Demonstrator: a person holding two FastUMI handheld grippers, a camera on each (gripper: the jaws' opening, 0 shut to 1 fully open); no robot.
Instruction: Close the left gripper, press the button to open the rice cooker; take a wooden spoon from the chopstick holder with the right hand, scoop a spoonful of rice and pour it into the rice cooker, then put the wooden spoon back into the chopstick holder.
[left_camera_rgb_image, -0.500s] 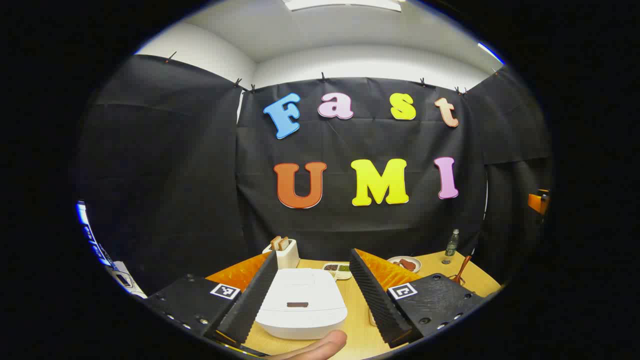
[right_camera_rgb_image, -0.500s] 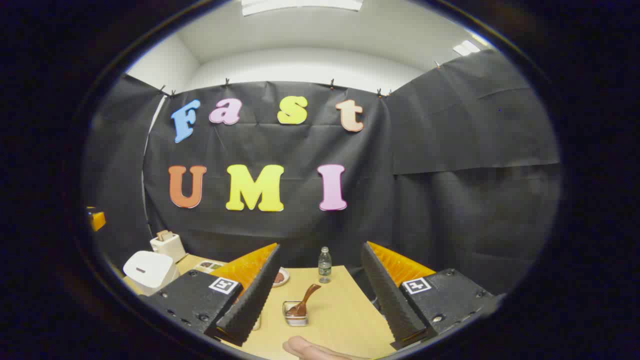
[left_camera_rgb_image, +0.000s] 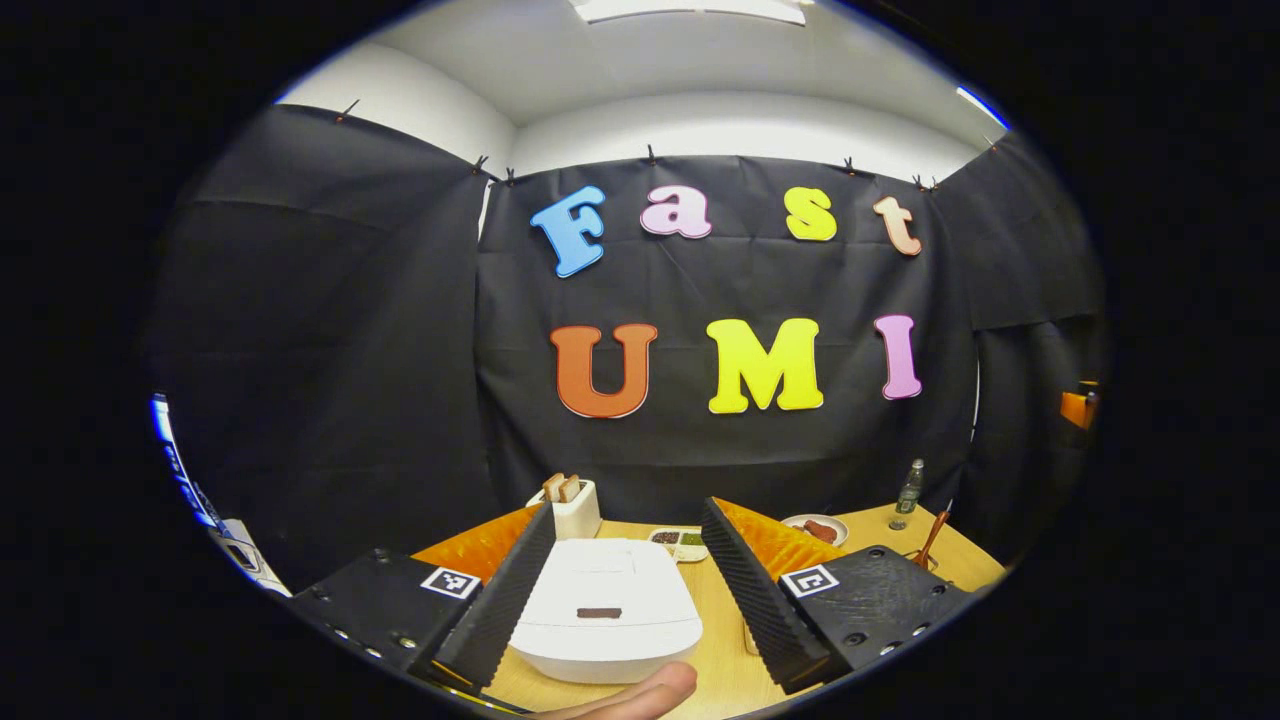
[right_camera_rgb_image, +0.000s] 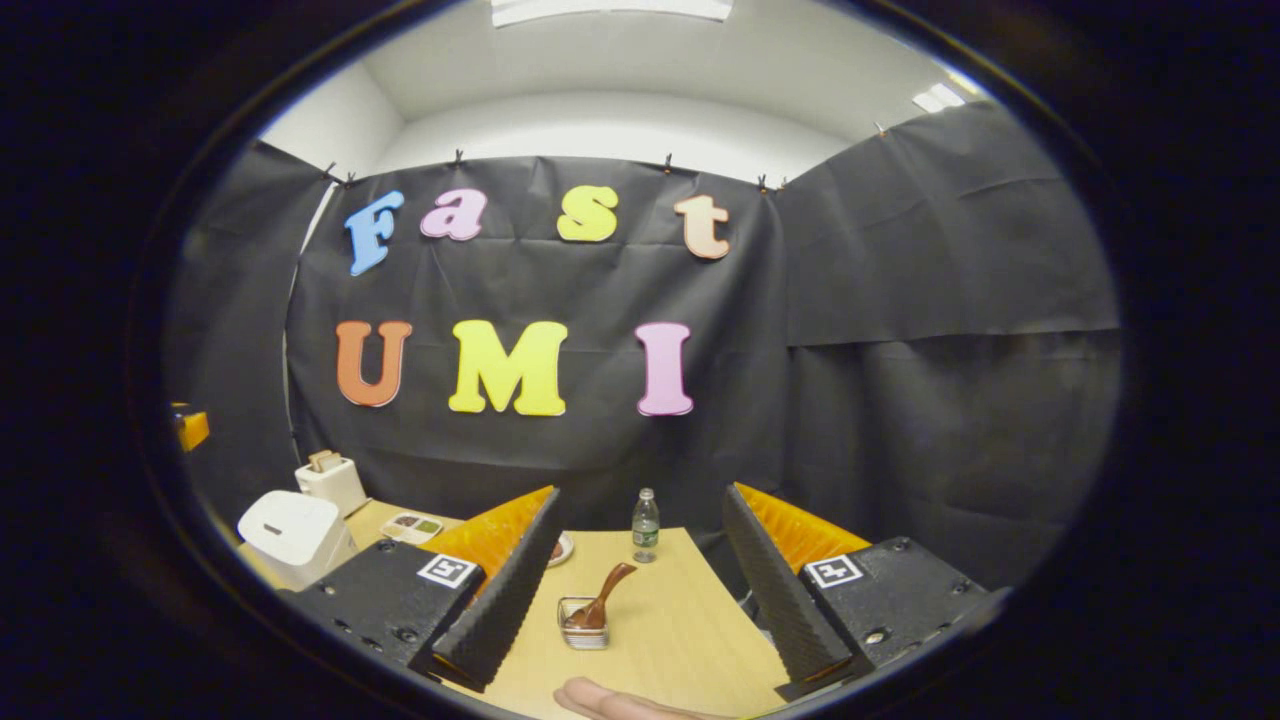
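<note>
A white rice cooker (left_camera_rgb_image: 606, 610) sits lid-down on the wooden table (left_camera_rgb_image: 715, 650), with a dark button (left_camera_rgb_image: 599, 612) on its front top. My left gripper (left_camera_rgb_image: 625, 590) hangs open above and in front of it, its fingers framing the cooker. In the right gripper view the cooker (right_camera_rgb_image: 290, 535) stands at the far left. A wooden spoon (right_camera_rgb_image: 600, 598) leans in a small wire chopstick holder (right_camera_rgb_image: 583, 622) on the table. My right gripper (right_camera_rgb_image: 640, 575) is open above the near table, the holder between its fingers farther off. The spoon (left_camera_rgb_image: 930, 535) also pokes up at the right in the left gripper view.
A white toaster (left_camera_rgb_image: 573, 505) with bread stands behind the cooker. A divided dish (left_camera_rgb_image: 678, 541) and a plate with food (left_camera_rgb_image: 815, 527) lie mid-table. A small bottle (right_camera_rgb_image: 645, 524) stands at the back. A fingertip (left_camera_rgb_image: 640, 690) shows at the bottom edge.
Both views have shifted slightly: the cooker sits a touch lower and closer in the left gripper view, and the holder has drifted a little left and down in the right gripper view. Both grippers stay open.
</note>
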